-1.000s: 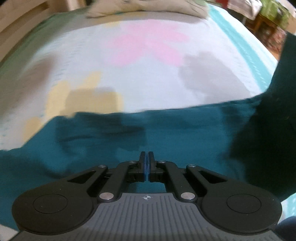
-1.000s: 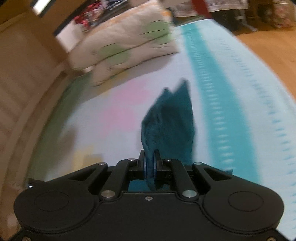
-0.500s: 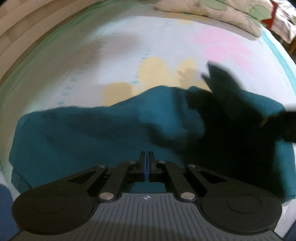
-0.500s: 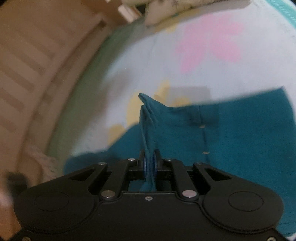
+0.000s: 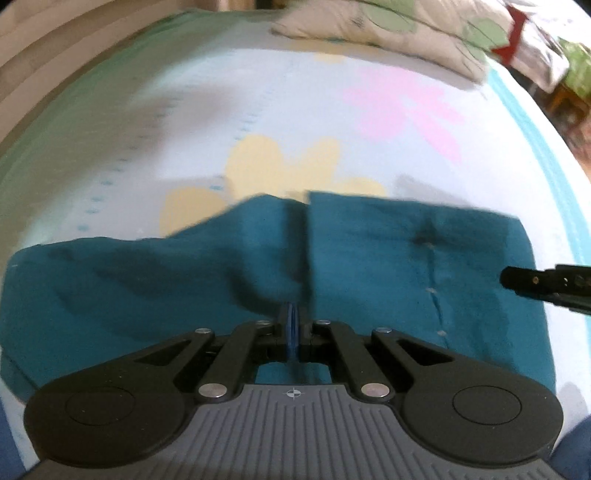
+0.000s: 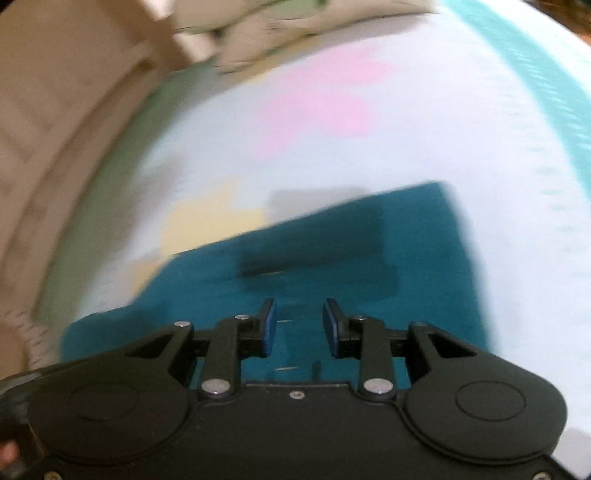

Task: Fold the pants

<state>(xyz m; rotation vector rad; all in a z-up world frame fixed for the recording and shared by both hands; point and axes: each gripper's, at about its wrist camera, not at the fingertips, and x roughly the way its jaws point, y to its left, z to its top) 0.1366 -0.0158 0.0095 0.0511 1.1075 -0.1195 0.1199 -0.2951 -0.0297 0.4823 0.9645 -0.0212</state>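
Observation:
The teal pants (image 5: 406,258) lie spread on the flowered bed sheet (image 5: 258,92), one half laid over the other. My left gripper (image 5: 293,314) sits low over their near middle, shut, with a raised ridge of the teal cloth running straight into its pads. My right gripper (image 6: 299,314) hovers just above the pants (image 6: 424,240); its jaws are opening and nothing is between the blue pads (image 6: 269,328). In the left wrist view one of its fingers (image 5: 524,280) pokes in from the right edge over the cloth.
Pillows (image 5: 388,22) lie at the head of the bed. A wooden bed frame (image 6: 55,110) runs along the left side. A turquoise stripe (image 6: 535,55) marks the sheet's right edge, with floor and furniture (image 5: 569,96) beyond it.
The right gripper came down with the pinched teal cloth, then let it go; the cloth now lies flat on the lower layer. The left gripper, still shut, shifted sideways along the pants.

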